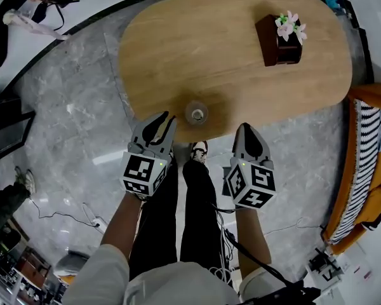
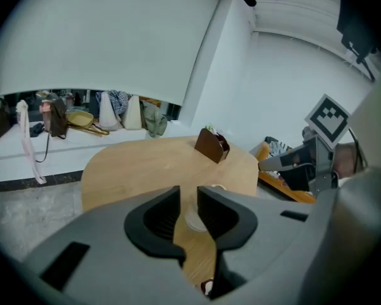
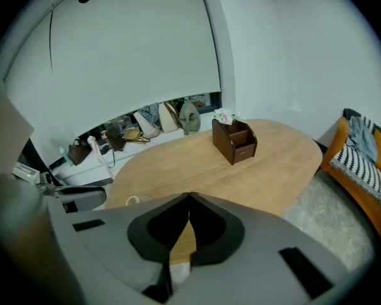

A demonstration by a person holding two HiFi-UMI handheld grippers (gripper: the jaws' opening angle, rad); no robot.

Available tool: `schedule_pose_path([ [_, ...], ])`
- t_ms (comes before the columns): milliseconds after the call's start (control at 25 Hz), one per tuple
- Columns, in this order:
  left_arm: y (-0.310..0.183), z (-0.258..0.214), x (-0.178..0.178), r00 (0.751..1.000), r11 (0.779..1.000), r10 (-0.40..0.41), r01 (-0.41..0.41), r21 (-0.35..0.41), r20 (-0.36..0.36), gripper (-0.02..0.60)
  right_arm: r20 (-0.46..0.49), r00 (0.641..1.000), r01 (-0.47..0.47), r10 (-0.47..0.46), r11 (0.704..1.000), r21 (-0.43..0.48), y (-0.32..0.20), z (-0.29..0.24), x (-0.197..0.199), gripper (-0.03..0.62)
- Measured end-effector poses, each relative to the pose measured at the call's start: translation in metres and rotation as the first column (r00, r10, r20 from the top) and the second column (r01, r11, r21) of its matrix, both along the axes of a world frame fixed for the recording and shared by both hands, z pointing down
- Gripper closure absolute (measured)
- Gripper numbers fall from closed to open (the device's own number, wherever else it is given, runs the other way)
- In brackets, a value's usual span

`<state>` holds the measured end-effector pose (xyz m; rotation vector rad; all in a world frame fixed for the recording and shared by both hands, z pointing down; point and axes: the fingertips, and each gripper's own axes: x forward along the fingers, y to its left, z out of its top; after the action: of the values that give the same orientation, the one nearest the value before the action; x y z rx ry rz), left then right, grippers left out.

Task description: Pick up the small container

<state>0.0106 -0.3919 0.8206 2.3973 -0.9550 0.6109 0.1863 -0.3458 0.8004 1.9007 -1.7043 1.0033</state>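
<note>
The small container [image 1: 196, 113], a clear round cup seen from above, stands near the front edge of the oval wooden table [image 1: 216, 49]. My left gripper [image 1: 167, 121] sits just left of it at the table edge. In the left gripper view the jaws [image 2: 189, 197] stand a narrow gap apart, and the container [image 2: 193, 220] shows through that gap beyond them, not pressed by the pads. My right gripper [image 1: 247, 129] hangs off the table's front edge to the right of the container. Its jaws [image 3: 189, 197] meet at the tips with nothing between them.
A dark brown wooden organizer [image 1: 279, 40] with pale flowers stands at the table's back right. An orange sofa with a striped cushion [image 1: 368, 151] lies to the right. The person's legs [image 1: 178, 221] and cables on the marble floor are below the table edge.
</note>
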Motion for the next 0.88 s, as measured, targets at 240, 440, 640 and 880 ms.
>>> schedule_pose_path([
  [240,0.021,0.041,0.016,0.973,0.972,0.23,-0.231,0.031,0.035,0.378,0.01,1.0,-0.006,0.007,0.999,-0.036,0.009,0.024,0.001,0.571],
  [440,0.032,0.063,0.033,0.932,0.931,0.361,-0.362,0.056,0.023,0.264,0.008,1.0,0.015,-0.015,0.998,-0.064,0.018,0.038,-0.005,0.57],
  [640,0.033,0.079,0.052,0.904,0.898,0.42,-0.426,0.106,0.074,0.233,0.014,1.0,-0.004,0.005,0.997,-0.071,0.024,0.045,-0.003,0.571],
  [880,0.022,0.082,0.076,0.908,0.897,0.411,-0.419,0.145,0.083,0.227,0.027,0.999,-0.038,0.04,0.996,-0.075,0.035,0.05,0.004,0.571],
])
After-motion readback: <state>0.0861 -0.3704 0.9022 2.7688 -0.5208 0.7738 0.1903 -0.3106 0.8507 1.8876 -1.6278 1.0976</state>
